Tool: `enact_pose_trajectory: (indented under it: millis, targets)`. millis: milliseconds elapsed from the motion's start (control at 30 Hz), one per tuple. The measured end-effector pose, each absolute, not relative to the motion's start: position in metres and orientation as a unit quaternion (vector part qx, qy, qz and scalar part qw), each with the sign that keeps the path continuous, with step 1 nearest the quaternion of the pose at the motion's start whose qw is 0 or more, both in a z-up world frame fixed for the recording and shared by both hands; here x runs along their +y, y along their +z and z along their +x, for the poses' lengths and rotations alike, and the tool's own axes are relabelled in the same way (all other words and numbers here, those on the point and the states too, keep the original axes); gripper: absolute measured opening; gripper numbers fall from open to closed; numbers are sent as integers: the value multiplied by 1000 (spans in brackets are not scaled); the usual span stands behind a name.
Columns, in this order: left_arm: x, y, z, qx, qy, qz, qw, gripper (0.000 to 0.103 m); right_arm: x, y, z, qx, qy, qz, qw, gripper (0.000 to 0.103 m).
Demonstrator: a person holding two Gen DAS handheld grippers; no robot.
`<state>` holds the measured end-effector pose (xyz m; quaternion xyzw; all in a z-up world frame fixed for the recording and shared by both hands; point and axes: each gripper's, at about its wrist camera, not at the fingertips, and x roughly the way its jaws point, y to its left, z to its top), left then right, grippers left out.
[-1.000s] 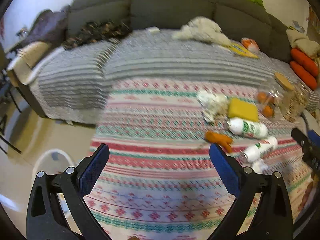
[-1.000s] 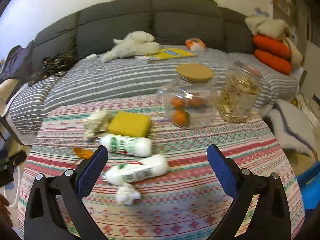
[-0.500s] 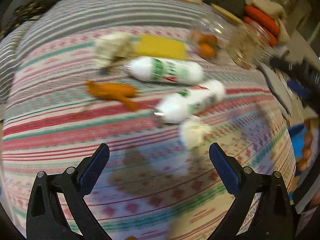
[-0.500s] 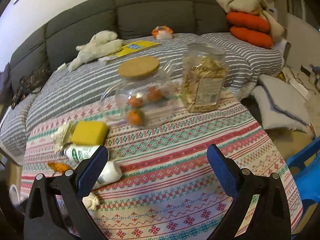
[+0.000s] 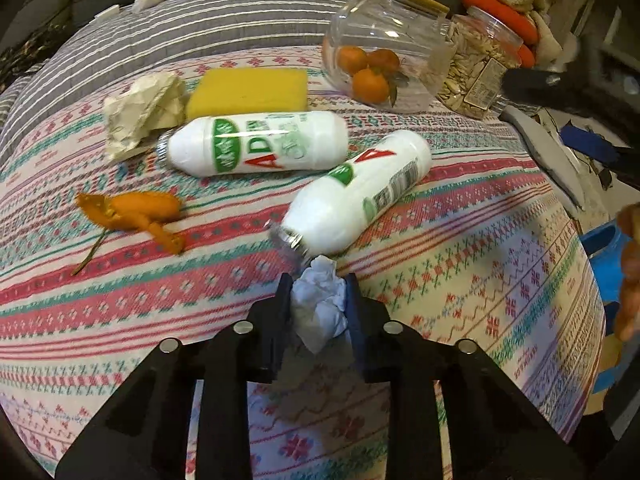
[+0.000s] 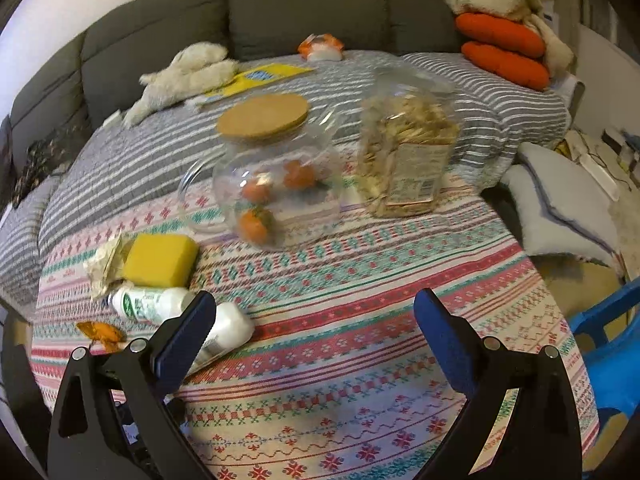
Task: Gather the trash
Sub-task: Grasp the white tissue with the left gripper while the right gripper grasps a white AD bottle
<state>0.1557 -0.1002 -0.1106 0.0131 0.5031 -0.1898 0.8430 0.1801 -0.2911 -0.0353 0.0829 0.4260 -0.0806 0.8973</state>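
The crumpled tissue (image 5: 320, 306) — loose half a second ago — is now pinched by the left tongs (image 5: 318, 300); the right tongs (image 6: 314, 320) are held wide, empty — first trash secured.

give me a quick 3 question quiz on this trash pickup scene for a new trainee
1. True or false: the left tool is shut on the white tissue wad.
2. Multiple choice: what lies in the lidded clear jar? A) seeds B) oranges C) tissues
3. Fill in: the right tool is ____ and holds nothing.

Key
1. True. The fingers press the wad from both sides, right beside the mouth of the near white bottle.
2. B. Three oranges show through the wall; the seeds are in the other jar.
3. Open. It hovers above the tablecloth.
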Motion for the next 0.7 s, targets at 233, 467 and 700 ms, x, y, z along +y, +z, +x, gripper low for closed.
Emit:
enact_pose_trajectory:
  millis: [233,467,700]
  targets:
    - [-62,-89,136,498,-154,22,853,24,-265,-59,190,462,-36,91,882,96]
    - [-23,-62,124,472,-116,18,874,24,-237,-92,202,496,-59,170,849,94]
    - [-8,-53,119,458,-98,36,883,24,-215,-112,203,504,-29,131,853,57]
